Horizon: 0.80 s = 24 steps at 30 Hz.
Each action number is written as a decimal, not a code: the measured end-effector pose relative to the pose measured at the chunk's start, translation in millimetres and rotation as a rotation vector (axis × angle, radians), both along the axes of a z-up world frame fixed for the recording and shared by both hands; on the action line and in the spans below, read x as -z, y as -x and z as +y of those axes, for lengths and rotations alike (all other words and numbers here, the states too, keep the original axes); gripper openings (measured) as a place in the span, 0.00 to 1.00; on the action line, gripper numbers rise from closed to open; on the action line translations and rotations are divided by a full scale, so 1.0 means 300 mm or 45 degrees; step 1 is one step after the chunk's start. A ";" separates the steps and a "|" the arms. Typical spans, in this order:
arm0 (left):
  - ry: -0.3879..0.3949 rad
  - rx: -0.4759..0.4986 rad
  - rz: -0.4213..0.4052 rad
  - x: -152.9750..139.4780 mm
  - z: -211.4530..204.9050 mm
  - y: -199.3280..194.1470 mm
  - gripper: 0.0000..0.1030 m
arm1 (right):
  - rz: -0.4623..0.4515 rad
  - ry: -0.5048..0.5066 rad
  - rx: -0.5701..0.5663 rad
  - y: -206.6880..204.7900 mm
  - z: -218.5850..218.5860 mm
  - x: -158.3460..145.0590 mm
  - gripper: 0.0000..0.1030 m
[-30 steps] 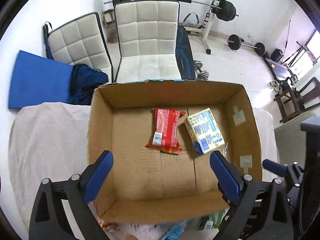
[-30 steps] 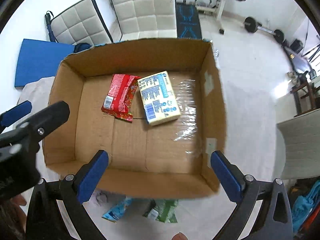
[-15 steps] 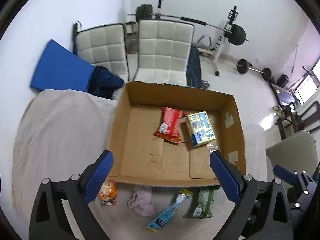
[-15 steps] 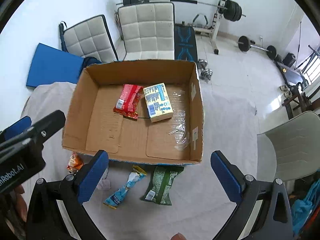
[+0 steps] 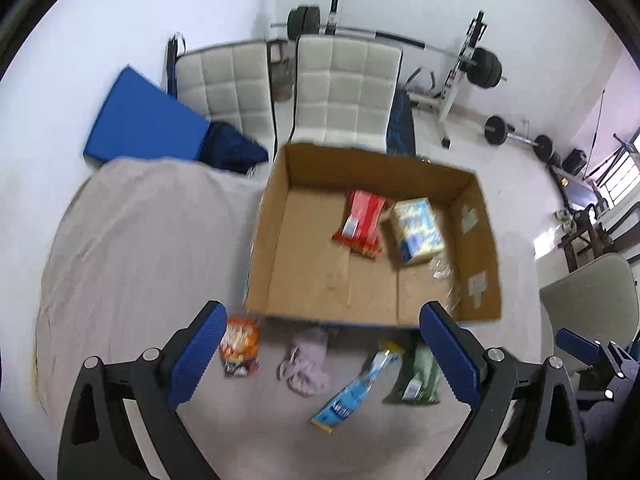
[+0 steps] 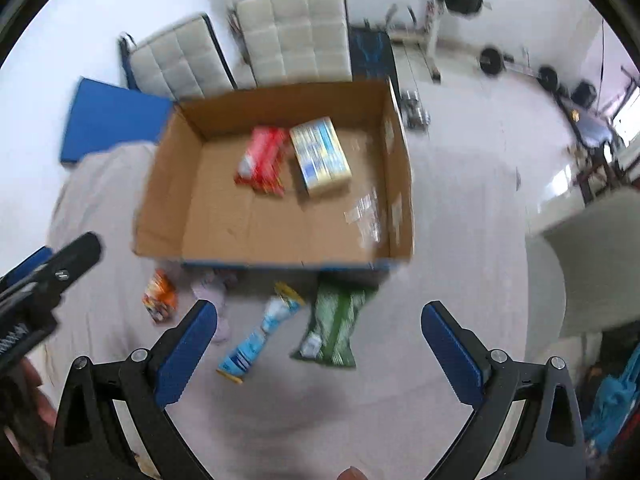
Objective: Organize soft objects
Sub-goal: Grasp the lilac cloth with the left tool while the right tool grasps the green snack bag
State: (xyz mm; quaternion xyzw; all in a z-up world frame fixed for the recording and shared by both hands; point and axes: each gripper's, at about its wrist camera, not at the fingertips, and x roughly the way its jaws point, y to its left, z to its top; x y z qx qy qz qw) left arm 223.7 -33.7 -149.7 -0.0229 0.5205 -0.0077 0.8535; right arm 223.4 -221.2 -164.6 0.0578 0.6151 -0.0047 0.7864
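Observation:
An open cardboard box point(image 5: 276, 240) point(image 6: 168, 200) stands on the cloth-covered table. Inside lie a red packet point(image 5: 362, 220) point(image 6: 262, 160) and a yellow-and-blue pack point(image 5: 418, 230) point(image 6: 320, 156). In front of the box lie an orange snack bag point(image 5: 240, 340) point(image 6: 160, 296), a pale lilac cloth point(image 5: 306, 362) point(image 6: 212, 292), a light blue packet point(image 5: 356, 390) point(image 6: 260, 332) and a green packet point(image 5: 416, 372) point(image 6: 334, 324). My left gripper point(image 5: 320, 354) is open and empty above the loose items. My right gripper point(image 6: 320, 354) is open and empty above the blue and green packets.
Two white padded chairs point(image 5: 344, 92) stand behind the table, with a blue mat point(image 5: 140, 124) at the left. Gym weights and a barbell rack point(image 5: 476, 72) stand at the back. A beige chair point(image 5: 592, 304) is at the right of the table.
Both grippers have pulled back and up from the box. The loose items in front of the box have come fully into view. Both stay open.

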 end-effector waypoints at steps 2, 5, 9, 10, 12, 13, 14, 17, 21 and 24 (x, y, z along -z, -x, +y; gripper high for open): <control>0.015 0.000 0.065 0.073 0.020 0.011 0.96 | 0.089 -0.027 0.034 0.010 -0.025 0.104 1.00; -0.006 -0.017 0.146 0.193 0.042 0.021 0.96 | 0.204 -0.059 0.080 0.015 -0.052 0.259 1.00; -0.061 -0.028 0.302 0.392 0.052 0.011 0.96 | 0.317 -0.091 0.126 0.012 -0.069 0.418 1.00; -0.086 -0.025 0.342 0.440 0.053 0.005 0.96 | 0.337 -0.107 0.138 0.012 -0.072 0.452 1.00; -0.127 -0.016 0.428 0.537 0.047 -0.010 0.96 | 0.380 -0.108 0.159 0.011 -0.075 0.512 1.00; -0.140 -0.015 0.459 0.573 0.048 -0.016 0.96 | 0.395 -0.109 0.165 0.012 -0.075 0.544 1.00; -0.143 -0.015 0.495 0.623 0.048 -0.024 0.96 | 0.408 -0.105 0.169 0.014 -0.075 0.570 1.00; -0.162 -0.011 0.573 0.718 0.040 -0.046 0.96 | 0.449 -0.114 0.187 0.012 -0.080 0.639 0.82; -0.217 0.023 0.630 0.794 0.010 -0.060 0.96 | 0.474 -0.145 0.204 0.015 -0.087 0.692 0.74; -0.293 0.094 0.644 0.817 -0.038 -0.053 1.00 | 0.468 -0.120 0.185 0.015 -0.076 0.695 0.74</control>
